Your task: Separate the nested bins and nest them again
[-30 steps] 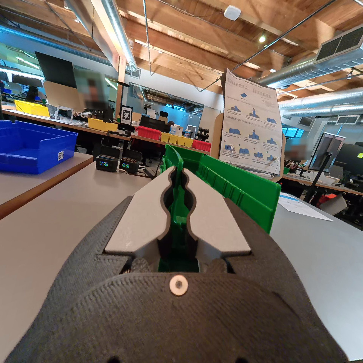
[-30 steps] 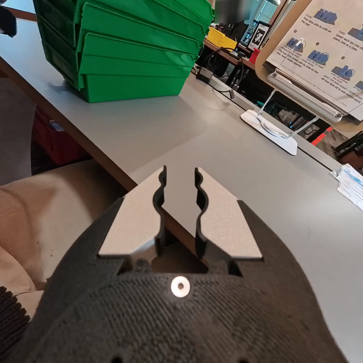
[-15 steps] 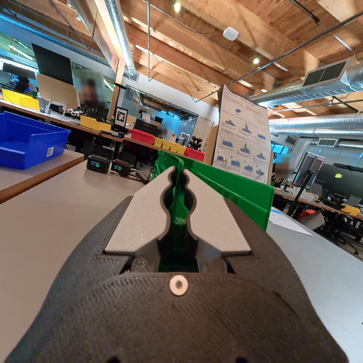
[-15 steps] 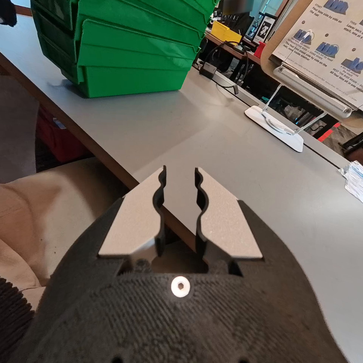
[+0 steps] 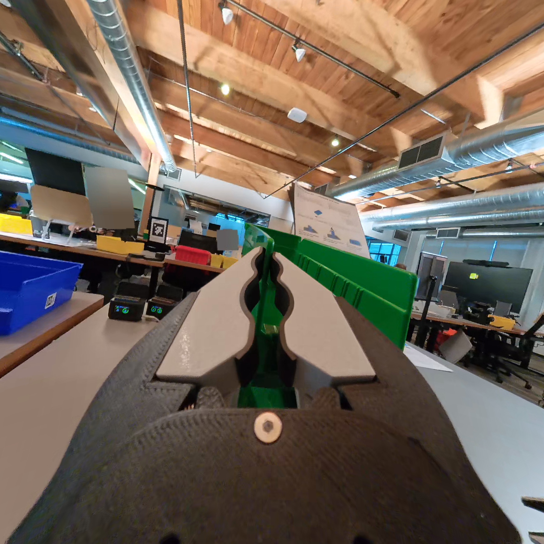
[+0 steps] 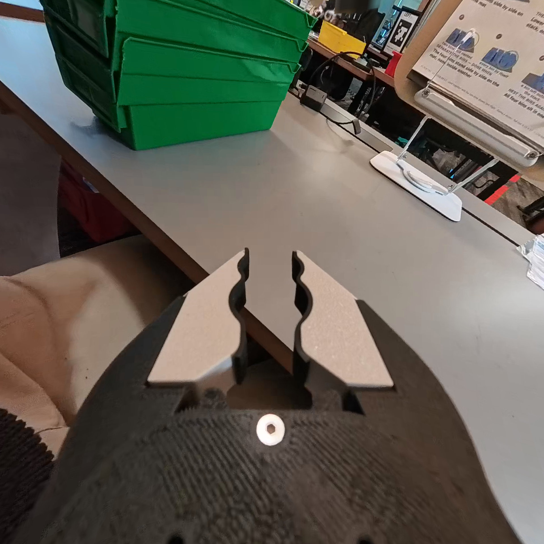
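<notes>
My left claw (image 5: 267, 259) is clamped on the top bin's (image 5: 362, 287) thin wall, my right claw (image 6: 270, 256) gapes empty short of the stack (image 6: 188, 73) ahead-left; lifting one-handed may drag lower bins along.

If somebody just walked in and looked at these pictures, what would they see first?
Probably the stack of bright green plastic bins, nested crookedly at the near edge of the grey table. In the left wrist view, the left gripper is shut on the thin wall of a green bin, right in the middle. The right gripper is open and empty above the table's front edge.
</notes>
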Available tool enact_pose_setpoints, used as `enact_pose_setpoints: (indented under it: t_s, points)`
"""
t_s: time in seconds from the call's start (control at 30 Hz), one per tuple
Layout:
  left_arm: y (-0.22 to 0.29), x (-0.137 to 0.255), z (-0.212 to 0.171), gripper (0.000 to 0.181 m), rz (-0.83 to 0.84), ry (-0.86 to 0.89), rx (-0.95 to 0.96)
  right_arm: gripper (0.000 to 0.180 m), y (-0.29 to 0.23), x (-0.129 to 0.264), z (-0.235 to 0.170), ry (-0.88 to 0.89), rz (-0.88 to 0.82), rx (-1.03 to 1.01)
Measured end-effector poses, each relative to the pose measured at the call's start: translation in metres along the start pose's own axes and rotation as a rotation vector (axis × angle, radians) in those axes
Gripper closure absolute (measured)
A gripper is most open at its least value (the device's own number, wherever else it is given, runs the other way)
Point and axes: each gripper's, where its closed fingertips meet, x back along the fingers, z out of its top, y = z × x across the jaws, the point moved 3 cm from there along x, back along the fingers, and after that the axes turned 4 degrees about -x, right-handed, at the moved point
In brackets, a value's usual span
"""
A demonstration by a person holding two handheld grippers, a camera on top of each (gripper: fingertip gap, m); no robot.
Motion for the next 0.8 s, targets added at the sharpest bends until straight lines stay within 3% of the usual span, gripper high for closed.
enact_pose_setpoints:
  t_s: [0.03, 0.37, 0.7, 0.8]
  points:
    - [0.004, 0.000, 0.002, 0.181, -0.004, 0.008, -0.003, 0.152, 0.000, 0.000, 0.000, 0.000, -0.001, 0.000]
    - [0.034, 0.000, 0.012, 0.181, -0.037, 0.015, -0.018, 0.149, -0.002, 0.005, 0.009, 0.054, 0.008, -0.008]
    - [0.118, 0.004, 0.013, 0.180, -0.218, 0.014, 0.173, 0.138, 0.008, 0.046, 0.067, 0.348, 0.053, -0.178]
    - [0.141, 0.005, -0.003, 0.181, -0.261, -0.031, 0.186, 0.133, 0.000, 0.071, 0.094, 0.470, 0.202, -0.288]
